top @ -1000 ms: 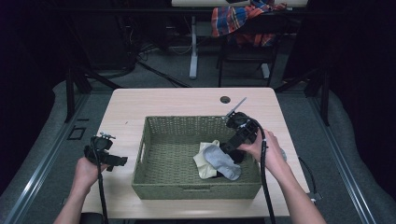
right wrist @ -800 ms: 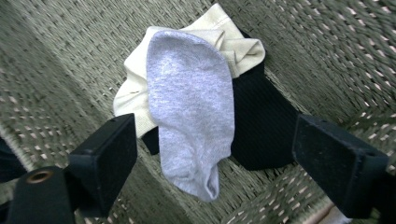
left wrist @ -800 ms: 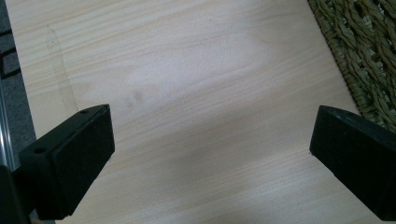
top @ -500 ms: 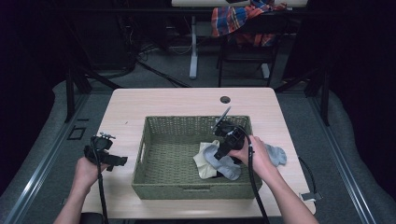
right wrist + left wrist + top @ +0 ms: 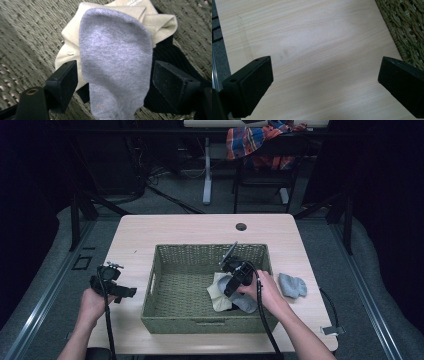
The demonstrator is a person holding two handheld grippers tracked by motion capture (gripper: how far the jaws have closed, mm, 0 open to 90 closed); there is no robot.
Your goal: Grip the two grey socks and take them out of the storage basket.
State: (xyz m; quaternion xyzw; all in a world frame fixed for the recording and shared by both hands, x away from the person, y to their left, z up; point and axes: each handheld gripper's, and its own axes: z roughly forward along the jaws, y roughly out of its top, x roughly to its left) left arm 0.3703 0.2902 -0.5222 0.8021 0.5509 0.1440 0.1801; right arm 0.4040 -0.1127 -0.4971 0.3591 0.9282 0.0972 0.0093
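A green wicker basket [image 5: 210, 249] stands mid-table. In it lie a grey sock [image 5: 246, 304] [image 5: 115, 50], a beige sock [image 5: 218, 292] [image 5: 72, 45] and a black sock [image 5: 170, 55] in one heap, with the grey one on top. My right gripper [image 5: 231, 294] [image 5: 115, 85] reaches down into the basket. Its jaws have just been closing and stand on either side of the grey sock, with no visible squeeze on it. My left gripper [image 5: 127, 292] [image 5: 324, 87] hovers open over bare tabletop left of the basket, with nothing between its jaws.
Another grey sock [image 5: 292, 285] lies on the table [image 5: 190, 227] right of the basket. A round cable hole [image 5: 241, 226] sits near the far edge. The basket's wall [image 5: 407, 30] is close to the left gripper. Dark floor and chairs lie beyond.
My right hand has moved left and down from the basket's right rim into the basket, onto the sock heap. The grey sock on the table came into view. The left hand stayed put.
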